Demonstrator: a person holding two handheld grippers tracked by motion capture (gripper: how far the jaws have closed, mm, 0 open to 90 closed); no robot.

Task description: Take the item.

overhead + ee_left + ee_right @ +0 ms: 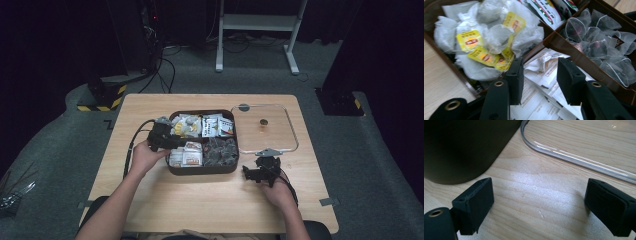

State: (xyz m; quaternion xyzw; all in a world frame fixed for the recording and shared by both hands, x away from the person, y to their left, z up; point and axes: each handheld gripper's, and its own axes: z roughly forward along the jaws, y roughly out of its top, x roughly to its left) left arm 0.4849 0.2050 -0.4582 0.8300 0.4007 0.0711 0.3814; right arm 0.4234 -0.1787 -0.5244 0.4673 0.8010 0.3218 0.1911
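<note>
Hovering left gripper (539,75) over Lipton-tagged tea bags (484,37).

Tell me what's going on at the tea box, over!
Left hand-held gripper open over white paper sachets in brown four-compartment box. Right hand-held gripper open, empty, above table. Clear plastic lid off, nothing blocking.

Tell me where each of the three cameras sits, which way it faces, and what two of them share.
High view: above the person's side, facing forward and down on the light wooden table; forearms, left gripper and right gripper show.
Left gripper view: rides the left gripper, facing the brown four-compartment box of tea bags; open jaws show.
Right gripper view: rides the right gripper, low over the table beside the clear lid; open jaws show.
Shared: the box appears in the high and left gripper views.
</note>
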